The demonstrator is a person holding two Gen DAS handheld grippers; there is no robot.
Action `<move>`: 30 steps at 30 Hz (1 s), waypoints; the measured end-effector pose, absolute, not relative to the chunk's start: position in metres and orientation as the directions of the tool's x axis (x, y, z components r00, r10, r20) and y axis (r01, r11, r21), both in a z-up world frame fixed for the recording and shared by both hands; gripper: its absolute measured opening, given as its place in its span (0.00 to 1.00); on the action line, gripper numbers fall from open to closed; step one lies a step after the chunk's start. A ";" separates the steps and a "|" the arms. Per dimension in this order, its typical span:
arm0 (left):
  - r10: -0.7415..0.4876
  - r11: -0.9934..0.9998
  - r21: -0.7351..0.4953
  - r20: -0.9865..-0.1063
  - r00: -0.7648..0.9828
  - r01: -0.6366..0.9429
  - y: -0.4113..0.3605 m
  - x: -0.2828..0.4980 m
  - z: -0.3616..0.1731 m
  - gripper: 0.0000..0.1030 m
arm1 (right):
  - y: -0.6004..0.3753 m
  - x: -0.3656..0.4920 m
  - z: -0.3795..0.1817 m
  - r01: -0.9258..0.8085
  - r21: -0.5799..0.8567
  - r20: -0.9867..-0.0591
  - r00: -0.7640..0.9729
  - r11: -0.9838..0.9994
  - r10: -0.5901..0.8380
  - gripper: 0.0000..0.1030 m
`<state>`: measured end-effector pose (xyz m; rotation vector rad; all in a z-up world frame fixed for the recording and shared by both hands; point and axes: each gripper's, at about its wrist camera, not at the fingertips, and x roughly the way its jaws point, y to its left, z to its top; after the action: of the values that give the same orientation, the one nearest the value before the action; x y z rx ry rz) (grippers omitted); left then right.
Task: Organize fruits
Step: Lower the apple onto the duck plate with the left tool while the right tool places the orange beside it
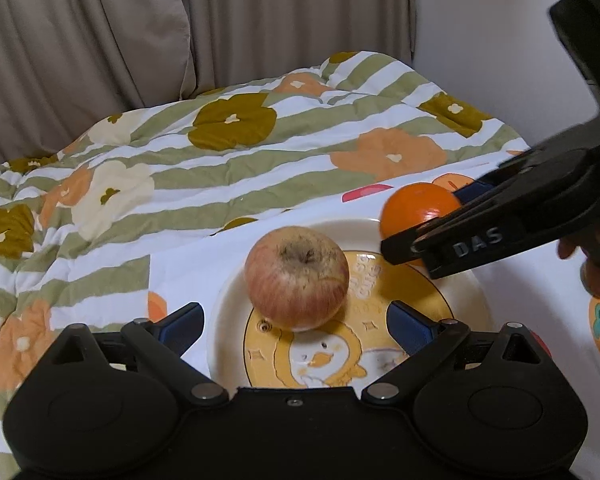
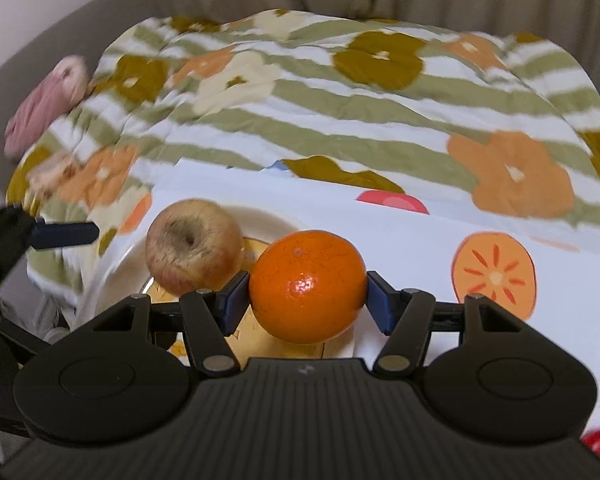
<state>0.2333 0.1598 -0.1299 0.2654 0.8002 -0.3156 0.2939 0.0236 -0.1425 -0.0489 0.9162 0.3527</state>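
A reddish apple (image 1: 297, 277) sits on a white plate with a yellow duck picture (image 1: 466, 300). My left gripper (image 1: 296, 326) is open, its blue pads on either side just in front of the apple, not touching it. My right gripper (image 2: 306, 300) is shut on an orange (image 2: 307, 285) and holds it over the plate's right side (image 2: 116, 280), beside the apple (image 2: 194, 246). In the left wrist view the orange (image 1: 418, 210) shows at the plate's far right edge, held by the right gripper (image 1: 432, 220).
The plate rests on a white cloth printed with fruit slices (image 2: 494, 272). A striped floral quilt (image 1: 228, 148) lies behind it. Beige curtains (image 1: 100, 32) hang at the back. A pink bundle (image 2: 46, 108) lies at the far left.
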 end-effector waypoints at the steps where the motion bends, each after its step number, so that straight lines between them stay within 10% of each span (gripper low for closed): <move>1: -0.172 0.921 0.116 -0.736 0.655 0.373 0.160 0.231 -0.131 0.97 | 0.026 0.294 -0.144 -0.341 0.092 -0.783 0.556 0.936 0.279 0.74; 14: -0.146 0.929 0.124 -0.742 0.655 0.348 0.169 0.215 -0.136 0.97 | 0.051 0.287 -0.162 -0.531 -0.078 -0.775 0.565 0.844 0.284 0.76; 19: -0.147 0.930 0.124 -0.738 0.658 0.347 0.171 0.208 -0.135 0.97 | 0.053 0.281 -0.156 -0.523 -0.100 -0.767 0.582 0.846 0.269 0.98; 30: -0.147 0.938 0.121 -0.710 0.688 0.325 0.173 0.187 -0.117 0.97 | 0.040 0.257 -0.130 -0.441 -0.079 -0.761 0.606 0.894 0.232 1.00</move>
<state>0.1874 0.1731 -0.1169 0.2456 0.7690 -0.2667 0.2566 0.0401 -0.1303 -0.2713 0.8343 0.3948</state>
